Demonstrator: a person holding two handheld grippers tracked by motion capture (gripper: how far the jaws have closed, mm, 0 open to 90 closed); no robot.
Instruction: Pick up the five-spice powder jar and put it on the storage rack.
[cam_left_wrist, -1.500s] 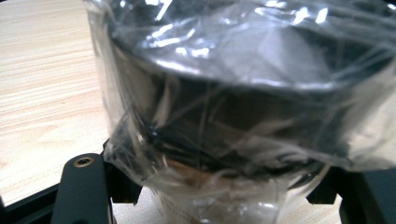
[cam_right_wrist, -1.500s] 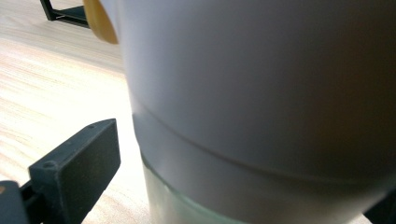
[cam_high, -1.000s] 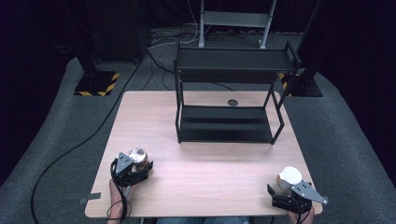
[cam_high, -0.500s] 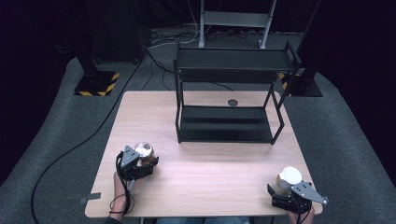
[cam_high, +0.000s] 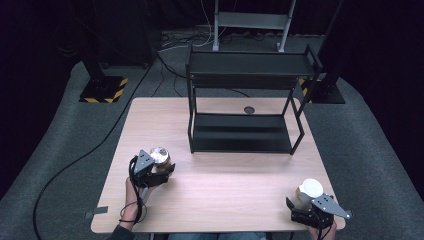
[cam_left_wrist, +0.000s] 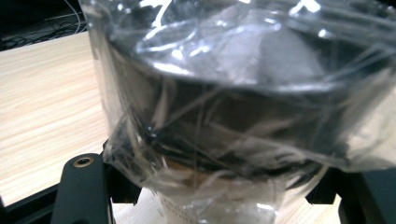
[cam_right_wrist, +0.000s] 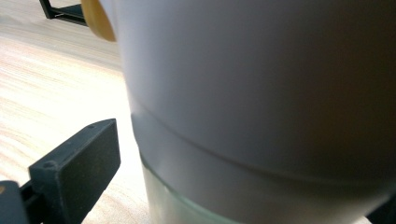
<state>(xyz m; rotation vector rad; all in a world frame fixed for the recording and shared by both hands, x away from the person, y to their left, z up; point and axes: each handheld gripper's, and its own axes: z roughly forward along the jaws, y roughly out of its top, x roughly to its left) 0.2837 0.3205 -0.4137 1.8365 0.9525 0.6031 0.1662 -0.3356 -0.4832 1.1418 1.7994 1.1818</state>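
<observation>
Right now my left gripper (cam_high: 159, 172) is clamped on a plastic-wrapped cup (cam_left_wrist: 224, 107), which sits between its jaws, tilted and seemingly lifted off the table (cam_high: 230, 200). My right gripper (cam_high: 305, 212) has a white cup (cam_high: 311, 189) between its jaws at the near right corner; whether it truly squeezes, I cannot tell. Ahead of both claws, well apart, stands the black two-tier shelf (cam_high: 245, 75), bare. I judge both cups still await placing there.
</observation>
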